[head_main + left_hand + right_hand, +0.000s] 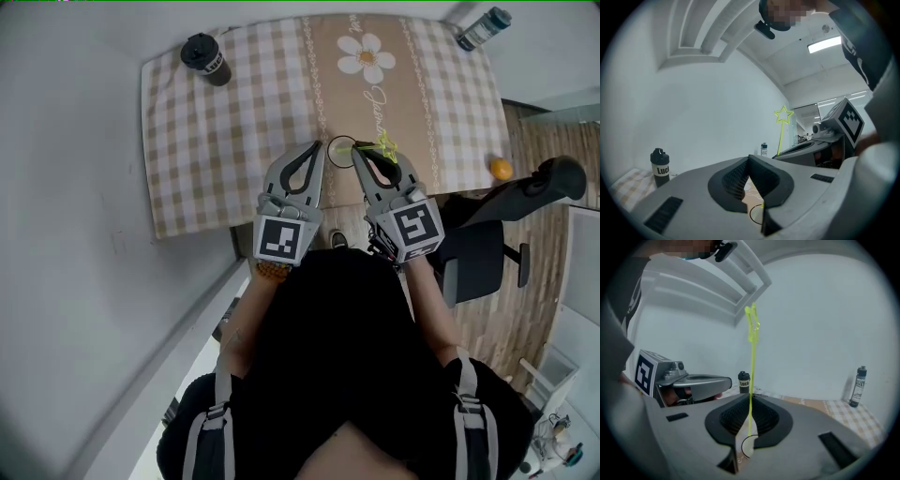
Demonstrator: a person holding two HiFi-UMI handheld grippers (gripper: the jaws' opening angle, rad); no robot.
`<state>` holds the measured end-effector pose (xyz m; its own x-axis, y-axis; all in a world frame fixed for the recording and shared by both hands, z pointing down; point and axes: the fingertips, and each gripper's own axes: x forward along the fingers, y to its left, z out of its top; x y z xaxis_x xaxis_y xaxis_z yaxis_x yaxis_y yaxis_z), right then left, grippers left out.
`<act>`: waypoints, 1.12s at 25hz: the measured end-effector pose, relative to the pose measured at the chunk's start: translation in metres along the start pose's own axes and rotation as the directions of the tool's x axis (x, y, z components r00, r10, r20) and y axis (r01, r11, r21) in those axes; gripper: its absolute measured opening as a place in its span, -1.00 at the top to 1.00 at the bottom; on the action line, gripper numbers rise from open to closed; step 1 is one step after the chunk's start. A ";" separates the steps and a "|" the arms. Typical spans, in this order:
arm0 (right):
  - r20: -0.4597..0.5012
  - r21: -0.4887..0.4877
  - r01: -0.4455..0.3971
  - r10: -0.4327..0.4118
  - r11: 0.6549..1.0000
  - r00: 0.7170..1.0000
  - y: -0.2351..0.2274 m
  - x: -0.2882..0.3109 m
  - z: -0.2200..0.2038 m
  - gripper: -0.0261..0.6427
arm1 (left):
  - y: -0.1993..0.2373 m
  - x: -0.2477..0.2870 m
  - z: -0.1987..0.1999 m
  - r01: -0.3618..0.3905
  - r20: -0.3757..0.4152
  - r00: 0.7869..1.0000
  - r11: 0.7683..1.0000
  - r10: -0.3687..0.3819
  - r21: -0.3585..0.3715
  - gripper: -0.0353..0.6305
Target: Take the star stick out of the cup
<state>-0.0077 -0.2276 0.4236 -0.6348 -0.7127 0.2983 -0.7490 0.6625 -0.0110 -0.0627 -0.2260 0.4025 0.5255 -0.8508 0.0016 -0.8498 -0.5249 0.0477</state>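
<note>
A thin yellow-green star stick [751, 357] stands upright, its star [751, 324] on top. My right gripper [750, 397] is shut on its shaft. The stick's lower end reaches down to the round mouth of the clear cup [746, 447]; whether it is still inside I cannot tell. In the head view the cup [341, 150] stands on the checked tablecloth [234, 122] near the front edge, between the tips of my left gripper [317, 147] and right gripper [357, 151]. The star [385, 145] shows just right of the cup. My left gripper [749, 159] is shut with nothing in it, beside the cup [757, 213].
A black bottle [206, 58] stands at the table's back left and a grey bottle [483, 28] at the back right corner. An orange ball [502, 169] lies near the right edge. A black office chair [497, 234] stands right of the table on the wooden floor.
</note>
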 end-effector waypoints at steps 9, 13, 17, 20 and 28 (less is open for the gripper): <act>-0.018 0.006 0.011 -0.011 1.000 1.000 -0.005 0.000 -0.010 0.86 | -0.006 0.002 -0.007 0.014 -0.015 1.000 1.000 -0.015 -0.008 0.89; -0.016 0.024 0.008 -0.007 1.000 1.000 -0.006 -0.001 -0.012 0.86 | -0.009 0.003 -0.008 0.019 -0.019 1.000 1.000 -0.019 -0.009 0.89; -0.011 0.049 0.001 0.000 0.999 1.000 -0.008 -0.001 -0.011 0.86 | -0.012 0.006 -0.009 0.025 -0.027 0.999 1.000 -0.026 -0.009 0.89; -0.011 0.051 -0.001 0.001 0.999 1.000 -0.010 0.000 -0.012 0.86 | -0.012 0.008 -0.012 0.027 -0.033 0.999 1.000 -0.027 -0.012 0.89; -0.010 0.074 -0.003 0.004 0.997 1.000 -0.014 0.000 -0.015 0.86 | -0.013 0.010 -0.017 0.029 -0.041 0.999 0.999 -0.030 -0.017 0.89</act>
<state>0.0054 -0.2333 0.4376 -0.6358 -0.7078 0.3080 -0.7590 0.6458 -0.0827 -0.0460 -0.2272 0.4185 0.5518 -0.8329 0.0416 -0.8334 -0.5489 0.0649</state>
